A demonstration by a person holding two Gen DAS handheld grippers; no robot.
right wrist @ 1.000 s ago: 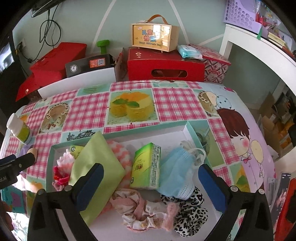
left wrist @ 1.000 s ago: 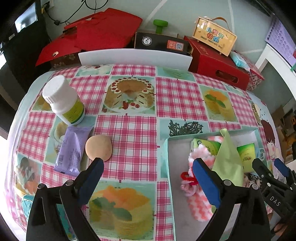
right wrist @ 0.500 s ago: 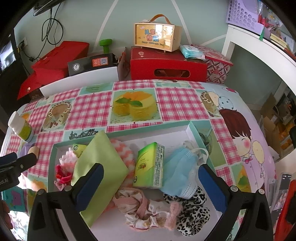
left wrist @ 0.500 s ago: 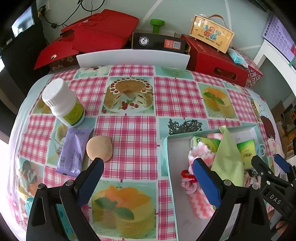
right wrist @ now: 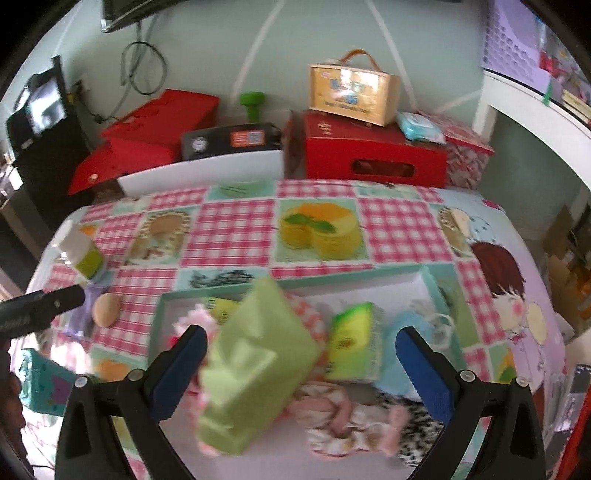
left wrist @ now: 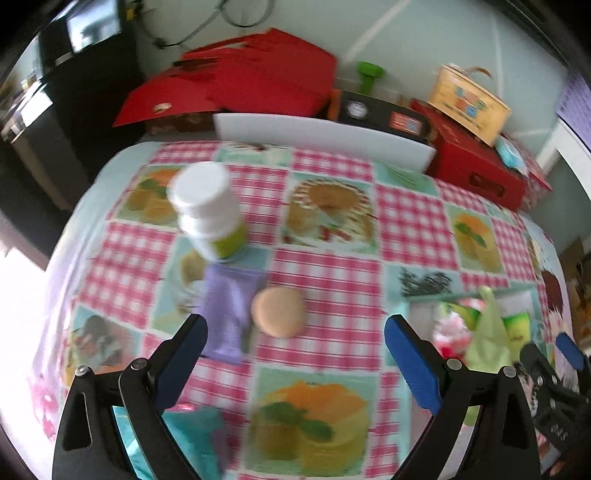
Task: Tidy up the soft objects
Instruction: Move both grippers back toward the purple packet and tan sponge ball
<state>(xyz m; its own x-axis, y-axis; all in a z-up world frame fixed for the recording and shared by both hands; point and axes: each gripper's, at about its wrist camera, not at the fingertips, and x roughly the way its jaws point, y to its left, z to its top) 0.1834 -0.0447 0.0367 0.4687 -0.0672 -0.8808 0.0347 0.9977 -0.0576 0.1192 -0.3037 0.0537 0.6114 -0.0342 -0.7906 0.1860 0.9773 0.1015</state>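
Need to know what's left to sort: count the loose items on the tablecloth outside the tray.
3: the white bottle, the purple packet in front of it, and the tan round puff right of the packet. More may be hidden.

This looks like a lived-in room of a home. The tabletop [right wrist: 236, 225] wears a pink checked cloth printed with cakes and cartoon children, and red gift boxes [right wrist: 373, 155], a small yellow carry case [right wrist: 352, 92] and a green dumbbell [right wrist: 252, 105] crowd the pale wall at the far side. A white shelf unit [right wrist: 535, 110] with a lilac basket [right wrist: 511, 33] stands at the right, and a dark screen [right wrist: 40, 107] at the far left.
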